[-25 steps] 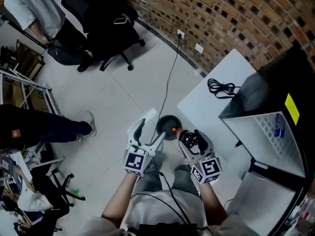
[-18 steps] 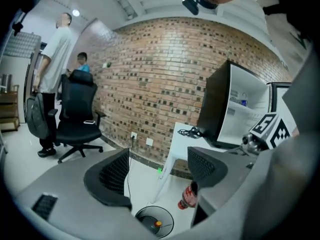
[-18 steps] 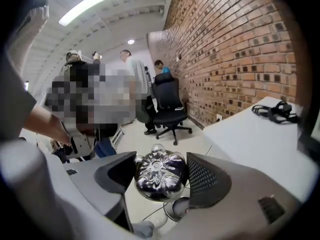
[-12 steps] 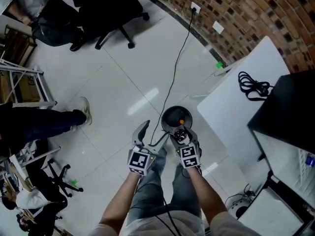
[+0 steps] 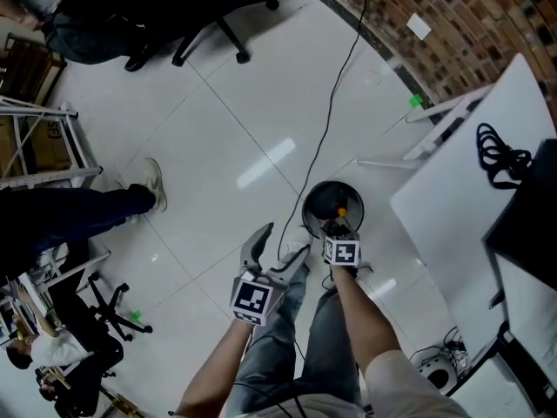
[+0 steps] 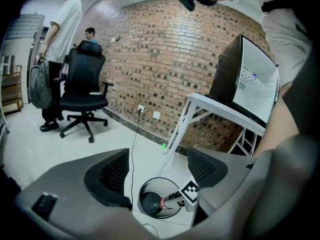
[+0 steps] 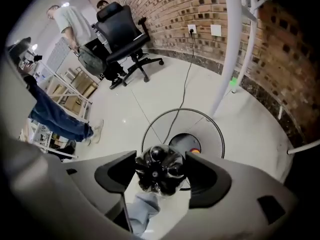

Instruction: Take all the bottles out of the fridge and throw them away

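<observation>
Over the round wire waste bin (image 5: pixel 305 209) on the floor, with the right gripper (image 5: pixel 336 230) pointed steeply down into it: by the look of things, the throwing-away step, just short of the drop. Clamped, jaws roughly half apart, on a clear plastic bottle (image 7: pixel 160 168): pads pressing its sides, petal-shaped base turned up toward the gripper's own camera, reddish neck end aimed into the bin's mouth. Next, probably, calls for nothing more than spreading the jaws to let the bottle fall inside the rim. Worth checking first for a neck well within the ring, not over the wire edge. Already lying on the bin's bottom: a small orange thing (image 7: pixel 194 150), too small to name. Just beside, on the near side of the bin, the left gripper (image 5: pixel 278 246): jaws wide apart, nothing between them but floor and a black cable (image 5: pixel 335 120), touching nothing. Well apart, up on the white tabletop (image 6: pixel 220 110), the black fridge (image 6: pixel 229 79) with its door swung open. After the drop, likely back there for any remaining bottles; number impossible to tell from here.
</observation>
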The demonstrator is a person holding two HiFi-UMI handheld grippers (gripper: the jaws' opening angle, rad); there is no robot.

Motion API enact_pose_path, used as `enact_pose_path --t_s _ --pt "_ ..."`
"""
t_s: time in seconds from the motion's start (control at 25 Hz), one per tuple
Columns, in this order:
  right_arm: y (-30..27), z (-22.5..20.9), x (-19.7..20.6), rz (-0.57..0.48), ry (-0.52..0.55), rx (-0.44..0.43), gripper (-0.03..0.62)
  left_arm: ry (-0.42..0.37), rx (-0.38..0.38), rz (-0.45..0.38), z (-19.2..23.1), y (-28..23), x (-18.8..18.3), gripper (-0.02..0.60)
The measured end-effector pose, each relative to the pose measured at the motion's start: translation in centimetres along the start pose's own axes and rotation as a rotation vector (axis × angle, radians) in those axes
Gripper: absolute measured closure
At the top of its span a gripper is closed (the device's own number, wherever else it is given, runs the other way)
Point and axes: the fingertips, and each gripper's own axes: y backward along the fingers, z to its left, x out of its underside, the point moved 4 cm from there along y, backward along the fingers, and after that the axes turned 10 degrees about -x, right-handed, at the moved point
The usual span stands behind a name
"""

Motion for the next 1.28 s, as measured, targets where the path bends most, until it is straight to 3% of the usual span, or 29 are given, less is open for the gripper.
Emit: enact_pose_path --t_s 0.16,0.28,0.36,0.52,0.64,0.8,0.96,1.12,1.28 --pt "-0.5 -1.5 1.1 -0.01 -0.054 0.001 0.267 0.044 -0.015 0.006 0.3 -0.3 0.1 0.218" --pt "-0.4 -1.2 0.2 -0.132 -0.07 -0.07 0.265 0.043 -0.007 0.004 0.3 -0.2 0.2 0.218" --pt "-0.3 -0.6 -0.7 -0.185 -0.023 -0.086 0.233 0.024 0.003 0.006 0.2 -0.3 0.7 0.218" --pt "1.7 2.2 -2.1 -0.169 0.132 -0.111 0.218 0.03 0.005 0.018 -0.3 -0.2 0.6 0.218" --pt "5.4 4.1 -3.0 -0.194 0.159 -0.13 0.206 -0.01 0.028 0.014 -1.4 0.6 -0.4 0.218" --pt "12.7 5.4 -5.7 -0.298 0.141 -0.143 0.206 -0.048 0.054 -0.019 -3.7 1.8 -4.6 0.218" --pt "22.7 9.4 -4.5 -0.392 0.112 -0.174 0.206 -0.091 0.115 -0.042 -7.6 6.6 -9.1 0.218" --pt "32.7 14.3 -7.2 -0.532 0.285 -0.199 0.206 -0.067 0.148 -0.159 -10.1 11.1 -15.7 0.218" --pt "40.8 20.0 -9.7 -0.744 0.384 -0.227 0.206 -0.121 0.165 -0.276 -10.4 15.7 -21.1 0.218"
